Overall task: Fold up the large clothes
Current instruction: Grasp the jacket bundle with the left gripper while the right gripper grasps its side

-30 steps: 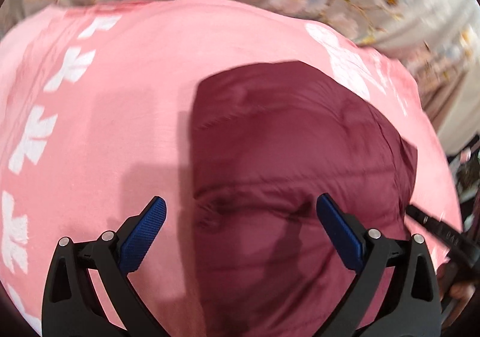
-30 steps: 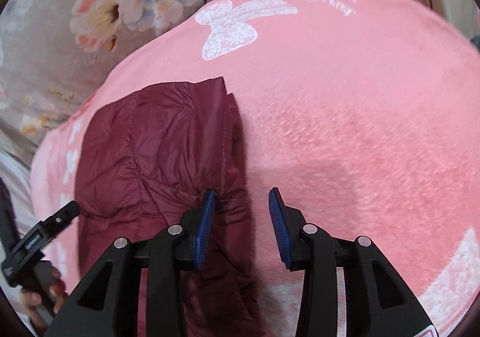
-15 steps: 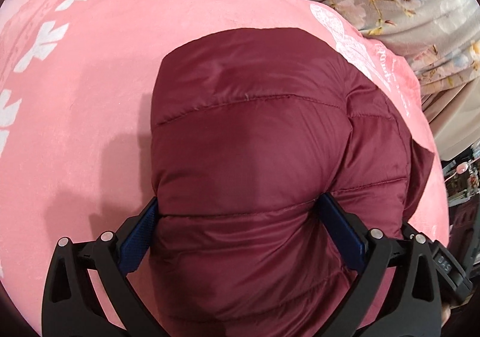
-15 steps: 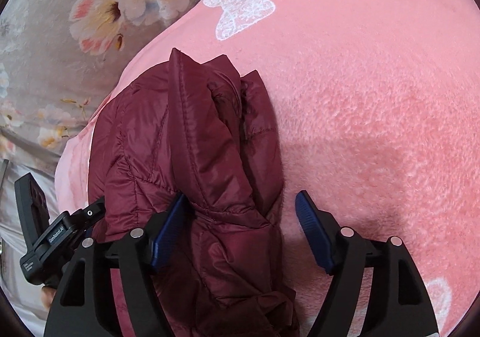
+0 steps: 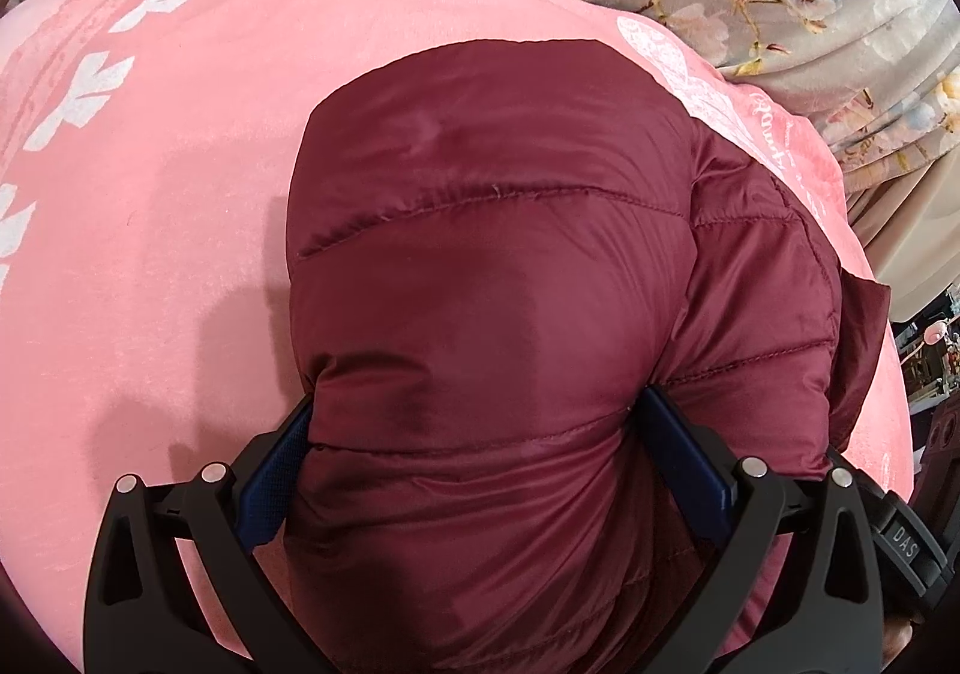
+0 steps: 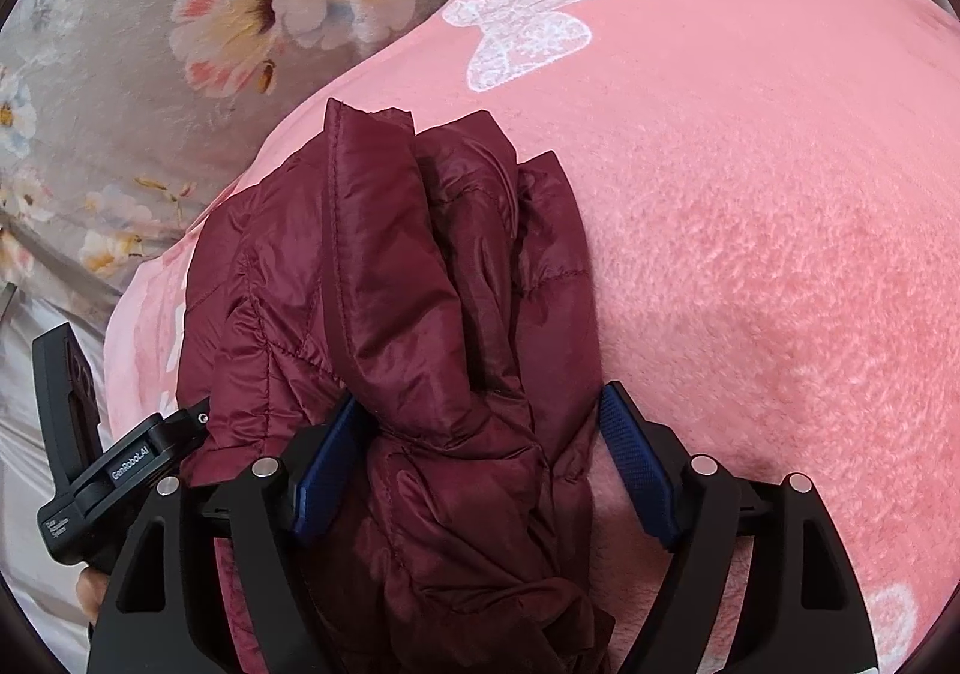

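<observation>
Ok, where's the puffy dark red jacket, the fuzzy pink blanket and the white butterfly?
puffy dark red jacket [image 5: 492,278], left wrist view, quilted top panel.
fuzzy pink blanket [image 6: 750,266], right wrist view, bare plush area.
white butterfly [image 6: 528,32], right wrist view, wing print.

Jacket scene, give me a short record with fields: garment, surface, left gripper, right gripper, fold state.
garment: maroon quilted jacket, bunched
surface: pink blanket over floral sheet
left gripper: open wide, jacket bulk between its fingers
right gripper: open, straddling a jacket fold; right finger apart from the fabric
fold state: layers stacked on the jacket's right edge, folds uneven, not tidy yet
</observation>
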{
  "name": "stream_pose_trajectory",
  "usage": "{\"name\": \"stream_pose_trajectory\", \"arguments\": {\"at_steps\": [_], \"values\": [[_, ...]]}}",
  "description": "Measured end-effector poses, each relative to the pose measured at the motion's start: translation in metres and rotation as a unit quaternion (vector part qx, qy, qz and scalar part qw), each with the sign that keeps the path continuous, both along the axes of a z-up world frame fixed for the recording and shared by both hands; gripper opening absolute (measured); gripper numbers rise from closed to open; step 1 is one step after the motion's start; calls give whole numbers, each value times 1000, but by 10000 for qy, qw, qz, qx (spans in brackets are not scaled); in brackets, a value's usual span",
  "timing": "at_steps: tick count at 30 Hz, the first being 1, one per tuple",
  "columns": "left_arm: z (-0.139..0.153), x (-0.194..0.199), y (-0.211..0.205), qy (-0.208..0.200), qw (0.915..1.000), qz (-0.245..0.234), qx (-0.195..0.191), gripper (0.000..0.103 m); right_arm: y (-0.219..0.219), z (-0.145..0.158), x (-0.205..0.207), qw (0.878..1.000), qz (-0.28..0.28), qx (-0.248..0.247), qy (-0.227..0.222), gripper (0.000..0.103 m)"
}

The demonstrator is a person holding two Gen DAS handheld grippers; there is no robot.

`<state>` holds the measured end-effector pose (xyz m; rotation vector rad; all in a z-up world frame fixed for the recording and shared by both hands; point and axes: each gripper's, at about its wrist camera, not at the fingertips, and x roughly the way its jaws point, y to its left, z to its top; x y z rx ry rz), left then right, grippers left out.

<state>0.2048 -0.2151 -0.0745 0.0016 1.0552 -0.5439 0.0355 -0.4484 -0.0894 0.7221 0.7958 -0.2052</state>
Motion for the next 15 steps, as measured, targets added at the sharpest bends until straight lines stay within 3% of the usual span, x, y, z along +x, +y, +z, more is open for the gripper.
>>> {"name": "stream_pose_trajectory", "arguments": {"at_steps": [3,6,9,11,13,15], "values": [[-2,-1,0,-107,9999,12,-74,98,1,-1,1,9999,61,-23,-89,75],[-4,-2,2,-216,9996,24,-153,98,1,-4,3,9995,150,91,-263,65],[-5,-1,0,-249,9995,-4,-172,98,-1,-7,4,9983,213,337,-431,52],[-5,-1,0,-243,9995,-25,-202,98,-3,-7,3,9970,208,536,-512,37],[-2,-2,1,-224,9994,-47,-246,93,1,1,2,9976,194,439,-504,25],[6,-4,6,-237,9992,-79,-303,77,9,15,0,9986,180,173,-465,19]]}}
